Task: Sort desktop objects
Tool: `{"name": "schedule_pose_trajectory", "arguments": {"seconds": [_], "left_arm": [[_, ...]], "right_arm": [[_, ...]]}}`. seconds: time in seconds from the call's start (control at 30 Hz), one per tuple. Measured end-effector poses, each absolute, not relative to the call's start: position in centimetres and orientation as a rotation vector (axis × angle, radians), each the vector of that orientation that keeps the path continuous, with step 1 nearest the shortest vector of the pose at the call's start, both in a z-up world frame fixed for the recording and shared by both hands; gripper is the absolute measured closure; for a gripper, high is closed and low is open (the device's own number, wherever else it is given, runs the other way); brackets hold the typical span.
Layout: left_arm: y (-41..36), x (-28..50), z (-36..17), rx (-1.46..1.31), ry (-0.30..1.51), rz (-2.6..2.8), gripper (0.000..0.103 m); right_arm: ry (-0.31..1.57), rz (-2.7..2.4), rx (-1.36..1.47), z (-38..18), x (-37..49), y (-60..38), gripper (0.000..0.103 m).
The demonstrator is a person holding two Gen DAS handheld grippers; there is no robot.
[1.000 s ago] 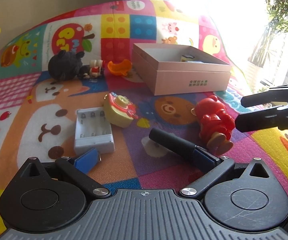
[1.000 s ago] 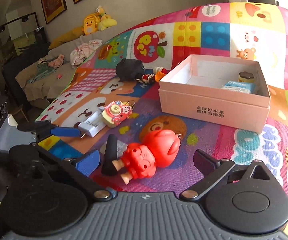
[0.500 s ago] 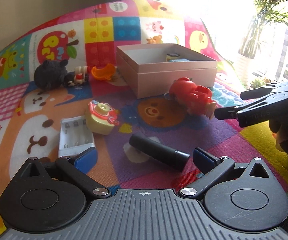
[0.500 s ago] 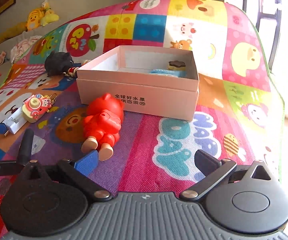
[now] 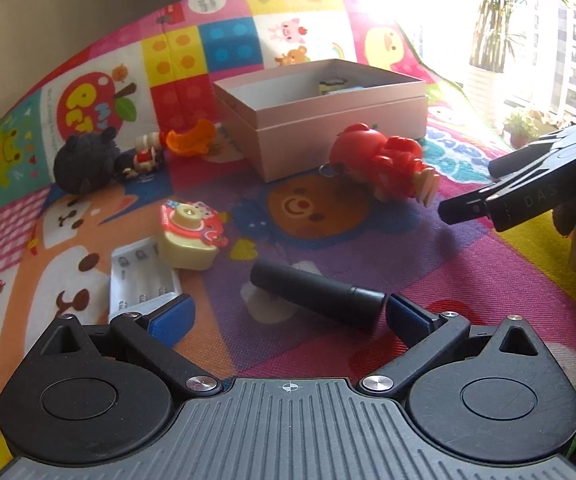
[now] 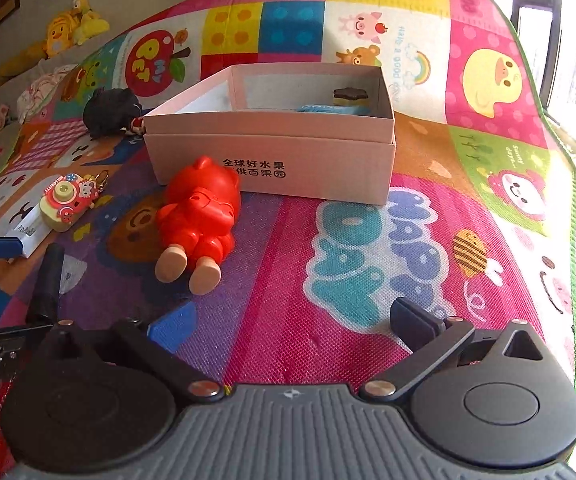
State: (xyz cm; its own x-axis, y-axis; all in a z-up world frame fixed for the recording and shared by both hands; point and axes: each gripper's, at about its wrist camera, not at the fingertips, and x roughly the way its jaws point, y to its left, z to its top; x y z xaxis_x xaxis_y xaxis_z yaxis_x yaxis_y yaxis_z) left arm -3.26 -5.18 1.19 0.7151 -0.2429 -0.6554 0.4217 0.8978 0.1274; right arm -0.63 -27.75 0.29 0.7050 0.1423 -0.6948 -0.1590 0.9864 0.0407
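A pink open box (image 5: 328,120) (image 6: 272,152) stands on the colourful play mat and holds a small cake-like piece (image 6: 350,96) and a blue packet. A red toy figure (image 5: 380,164) (image 6: 198,220) lies in front of the box. A black cylinder (image 5: 316,296) (image 6: 50,276) lies just ahead of my open, empty left gripper (image 5: 288,316), its end close to the right fingertip. My right gripper (image 6: 292,320) is open and empty, right of the red figure; it also shows at the right of the left wrist view (image 5: 500,200).
A toy camera (image 5: 188,236) (image 6: 68,200), a white battery case (image 5: 140,280), a black plush (image 5: 84,160), a small figure (image 5: 144,156) and an orange piece (image 5: 190,140) lie left of the box. The mat's edge (image 6: 568,200) runs on the right.
The red figure has moved from near the black cylinder up against the box front. My right gripper has swung right and stayed open. My left gripper has come closer to the black cylinder.
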Motion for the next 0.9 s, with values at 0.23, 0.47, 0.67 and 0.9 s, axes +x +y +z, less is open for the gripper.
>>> {"name": "schedule_pose_trajectory", "arguments": {"seconds": [0.23,0.47,0.67,0.9], "left_arm": [[-3.1,-2.3,1.3,0.262,0.682,-0.221,0.000],[-2.2,-1.9,1.8,0.114,0.716,-0.324,0.000],[-4.9,-1.9,1.3,0.054,0.745,-0.496,0.000],[-6.9,-2.6,0.7,0.141,0.728,-0.515,0.000]], "right_arm": [[0.766,0.139,-0.037,0.1,-0.9,-27.2,0.000],[0.763,0.136,-0.041,0.1,-1.0,-27.0,0.000],[0.764,0.137,-0.041,0.1,-1.0,-27.0,0.000],[0.764,0.138,-0.040,0.1,-1.0,-27.0,0.000]]}}
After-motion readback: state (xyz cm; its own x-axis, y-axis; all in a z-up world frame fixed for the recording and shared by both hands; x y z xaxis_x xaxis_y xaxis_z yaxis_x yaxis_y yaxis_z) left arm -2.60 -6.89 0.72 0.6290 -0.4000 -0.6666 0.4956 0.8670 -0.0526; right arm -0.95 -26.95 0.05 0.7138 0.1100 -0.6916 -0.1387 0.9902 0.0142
